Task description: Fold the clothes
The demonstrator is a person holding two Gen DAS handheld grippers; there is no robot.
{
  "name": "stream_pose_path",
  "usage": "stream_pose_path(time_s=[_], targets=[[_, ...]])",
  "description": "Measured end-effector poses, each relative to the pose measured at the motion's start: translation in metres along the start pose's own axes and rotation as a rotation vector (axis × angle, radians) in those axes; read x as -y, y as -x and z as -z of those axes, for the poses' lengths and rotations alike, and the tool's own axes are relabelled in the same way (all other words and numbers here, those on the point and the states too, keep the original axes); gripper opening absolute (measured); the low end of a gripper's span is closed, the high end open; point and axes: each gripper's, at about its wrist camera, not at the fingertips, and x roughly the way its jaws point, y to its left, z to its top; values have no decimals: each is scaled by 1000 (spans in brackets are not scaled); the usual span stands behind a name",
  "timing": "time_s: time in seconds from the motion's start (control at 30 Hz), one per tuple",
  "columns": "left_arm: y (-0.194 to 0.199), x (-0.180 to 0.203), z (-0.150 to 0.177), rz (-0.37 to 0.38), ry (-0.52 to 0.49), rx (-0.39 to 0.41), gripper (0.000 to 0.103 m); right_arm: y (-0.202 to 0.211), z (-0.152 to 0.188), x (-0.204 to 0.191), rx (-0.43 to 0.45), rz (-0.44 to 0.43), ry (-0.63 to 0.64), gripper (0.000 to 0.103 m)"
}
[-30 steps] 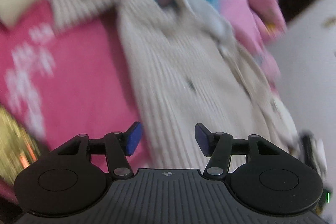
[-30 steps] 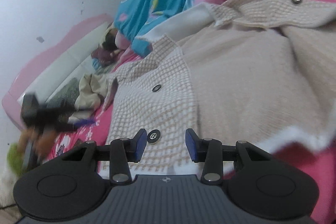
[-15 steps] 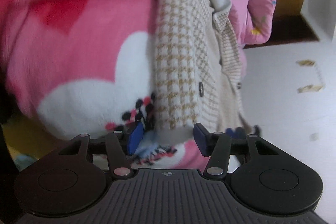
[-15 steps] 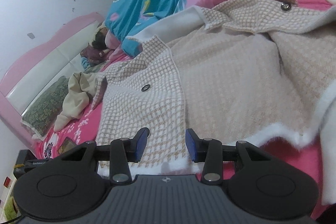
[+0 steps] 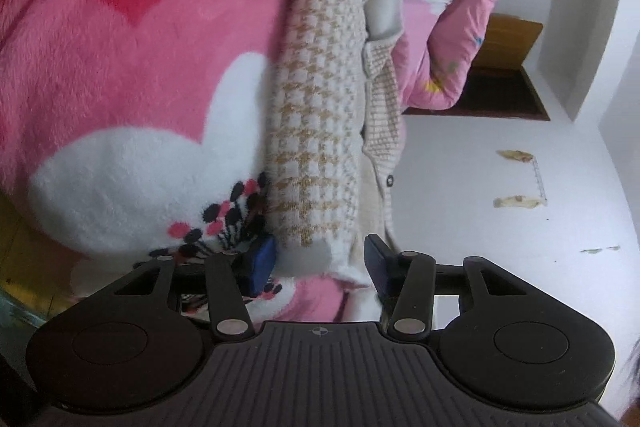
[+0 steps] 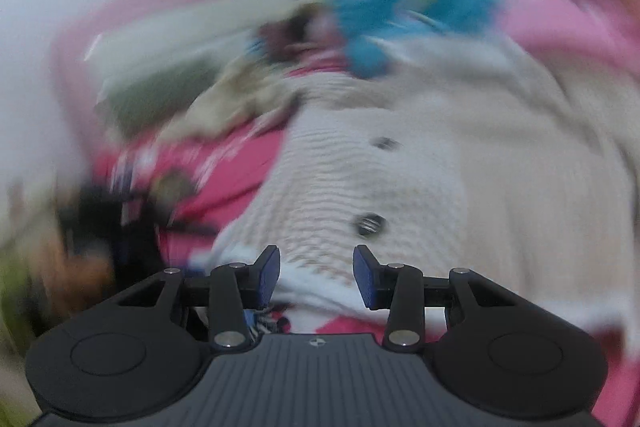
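On the bed, the pink blanket with its white heart print fills the left of the left wrist view; the task's thing, a cream houndstooth jacket, lies on it as a long strip running straight away from the left gripper. The jacket's white-trimmed hem corner sits right between the blue pads. The jaws are closing on that corner, though a gap shows at the right pad, so the hem is not yet pinched. Further right a pink quilt hangs over the bed's edge.

The right wrist view is badly blurred. There the right gripper hovers just at the jacket's near hem, below two dark buttons. Its jaws stand partly apart and grasp nothing; the hem's white edge lies just beyond the pads. The left hand looks nearer to a grip.
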Motion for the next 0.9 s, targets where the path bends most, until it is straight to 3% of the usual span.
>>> stream_pose_path(time_s=[0.07, 0.17, 0.3, 0.37, 0.4, 0.43, 0.5, 0.67, 0.9], targets=[[-4, -1, -1, 13, 15, -1, 47, -14, -1, -28, -25, 31, 208, 42], [-6, 0, -1, 53, 23, -1, 48, -30, 4, -57, -45, 12, 418, 40], [-6, -1, -2, 106, 19, -5, 47, -46, 9, -77, -34, 47, 536, 37], [-6, -2, -2, 130, 19, -4, 48, -55, 6, -77, -28, 86, 527, 32], [-6, -2, -2, 141, 18, -3, 48, -58, 4, -76, -25, 95, 506, 25], [-6, -3, -3, 149, 18, 1, 48, -59, 2, -73, -23, 89, 473, 17], [-5, -7, -4, 149, 18, 14, 48, -59, -3, -66, -15, 76, 383, 11], [-6, -22, -11, 129, 74, 44, 49, -56, -10, -55, 16, 80, 251, 9], [-23, -23, -10, 174, 86, 31, 49, -53, -14, -50, 42, 67, 148, 9]])
